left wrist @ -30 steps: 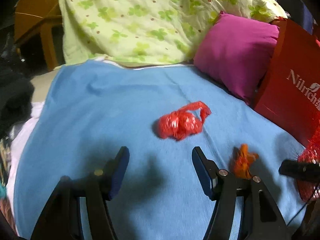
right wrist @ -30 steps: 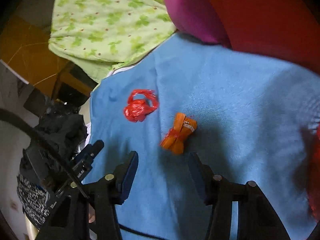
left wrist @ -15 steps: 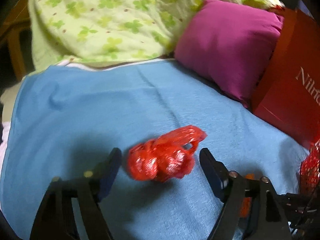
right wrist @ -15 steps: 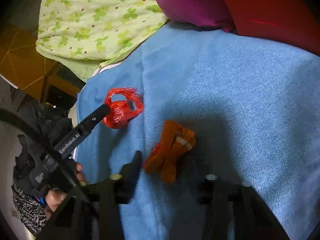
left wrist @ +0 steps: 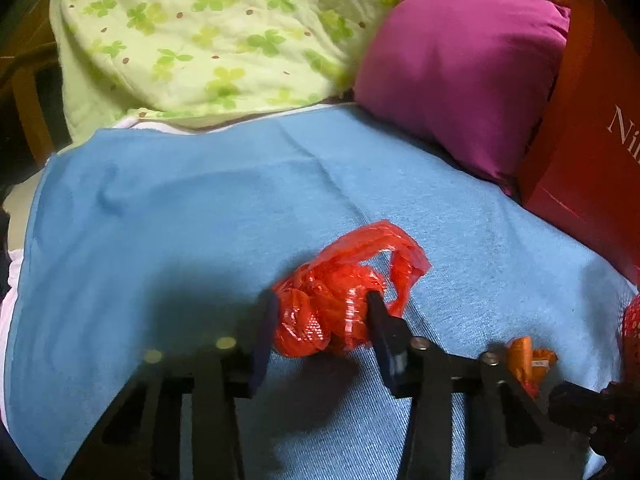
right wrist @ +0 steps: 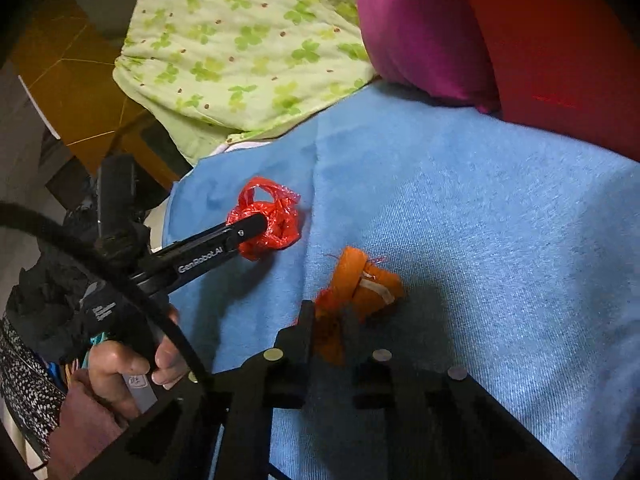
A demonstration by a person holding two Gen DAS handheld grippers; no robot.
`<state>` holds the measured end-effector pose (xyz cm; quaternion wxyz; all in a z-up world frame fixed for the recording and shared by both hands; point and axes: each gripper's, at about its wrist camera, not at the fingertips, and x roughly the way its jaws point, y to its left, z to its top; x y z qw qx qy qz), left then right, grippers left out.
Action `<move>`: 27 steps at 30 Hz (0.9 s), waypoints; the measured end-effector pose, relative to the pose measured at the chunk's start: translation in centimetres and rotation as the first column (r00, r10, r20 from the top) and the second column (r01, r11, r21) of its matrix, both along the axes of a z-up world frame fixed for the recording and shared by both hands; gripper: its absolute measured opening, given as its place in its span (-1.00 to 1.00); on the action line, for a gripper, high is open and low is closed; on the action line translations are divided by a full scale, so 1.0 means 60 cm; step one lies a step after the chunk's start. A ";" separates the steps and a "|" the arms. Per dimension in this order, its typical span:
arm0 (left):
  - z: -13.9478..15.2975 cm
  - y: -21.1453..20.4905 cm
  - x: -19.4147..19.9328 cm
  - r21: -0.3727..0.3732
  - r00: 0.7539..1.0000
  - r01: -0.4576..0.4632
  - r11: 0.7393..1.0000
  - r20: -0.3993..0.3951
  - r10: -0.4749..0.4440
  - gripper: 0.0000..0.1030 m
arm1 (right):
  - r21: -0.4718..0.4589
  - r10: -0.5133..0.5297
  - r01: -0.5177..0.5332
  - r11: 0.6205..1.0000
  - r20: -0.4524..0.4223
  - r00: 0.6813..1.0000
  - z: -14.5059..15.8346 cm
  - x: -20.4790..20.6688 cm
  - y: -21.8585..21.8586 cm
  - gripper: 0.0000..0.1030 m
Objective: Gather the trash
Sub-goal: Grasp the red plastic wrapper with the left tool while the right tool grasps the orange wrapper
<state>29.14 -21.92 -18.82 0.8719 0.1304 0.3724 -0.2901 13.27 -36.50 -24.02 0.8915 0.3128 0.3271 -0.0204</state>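
left gripper [left wrist: 322, 322] jaws clamped on red plastic bag [left wrist: 340, 308] | right gripper [right wrist: 334, 320] jaws clamped on orange wrapper [right wrist: 360, 284] | both on blue sheet [right wrist: 500, 240]

Both grippers reach low and forward: the left gripper [left wrist: 322, 320] pinches its catch, the right gripper [right wrist: 330, 320] likewise closed.

home bedrm, quilt [left wrist: 208, 36], pillow [left wrist: 460, 76], blue sheet [left wrist: 180, 208]
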 end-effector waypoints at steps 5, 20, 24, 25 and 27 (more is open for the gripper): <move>0.024 0.014 -0.014 -0.015 1.000 -0.019 1.000 -0.002 0.019 -0.89 | 0.021 0.001 -0.001 1.000 0.010 1.000 0.008 -0.028 -0.001 -0.76; 0.051 0.058 -0.010 -0.040 1.000 -0.005 0.999 0.005 0.005 -0.88 | 0.070 -0.018 0.025 0.997 -0.095 0.995 -0.021 0.049 -0.015 0.00; 0.037 0.051 -0.002 -0.012 1.000 0.002 1.000 -0.019 -0.003 -0.67 | 0.027 0.012 -0.010 1.000 -0.074 0.997 -0.033 0.059 -0.004 -0.25; 0.036 0.050 0.000 -0.015 1.000 0.004 1.000 -0.021 -0.004 -0.32 | 0.005 0.021 -0.020 1.000 -0.065 0.998 -0.030 0.060 -0.001 -0.27; 0.036 0.051 0.003 -0.021 1.000 -0.013 1.000 -0.008 0.013 0.43 | -0.012 0.023 -0.024 1.000 -0.043 0.999 -0.029 0.055 0.000 -0.28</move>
